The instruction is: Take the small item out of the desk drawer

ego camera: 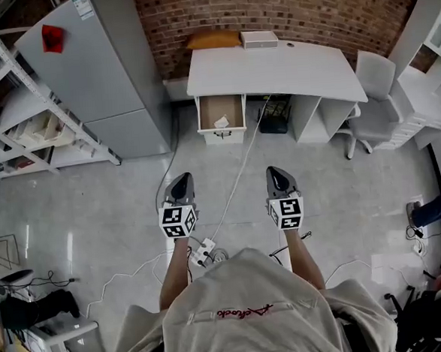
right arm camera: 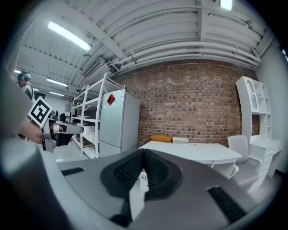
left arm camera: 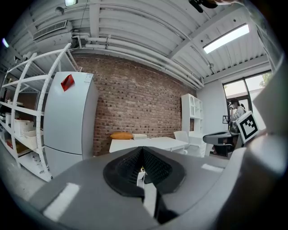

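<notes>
**Brick-wall office, drawer open, both tongs shut and nowhere near it**

Brick wall (ego camera: 284, 9) runs along the back, with a white desk (ego camera: 273, 70) pushed up against it. On the desk's far edge there's an orange cushion (ego camera: 212, 39) and a flat white box (ego camera: 259, 39) right next to it. A white chair (ego camera: 373, 100) sits at the desk's right end, a tall grey fridge (ego camera: 92, 67) with a red tag (ego camera: 53, 37) stands to its left, and white shelving (ego camera: 12, 111) is further left again.

The desk drawer (ego camera: 215, 104) is pulled out under the left end of the desktop. The small item (ego camera: 221, 122), pale and crumpled-looking, lies inside near the front edge. It's too small to say what it actually is.

From the head view, the person stands well back on the grey floor (ego camera: 95, 210), holding both tools out side by side and roughly level, pointing toward the desk. The left gripper (ego camera: 181, 180) has its jaws pressed together with nothing between them, and its own view shows the ribbed pads (left arm camera: 130, 164) meeting at the tip. Same deal for the right gripper (ego camera: 279, 172), closed up and empty in its view too (right arm camera: 143, 153). Both are well apart from the drawer.

A white cable (ego camera: 239, 178) trails from the desk across the floor to a power strip (ego camera: 205, 251) near the person's feet.
</notes>
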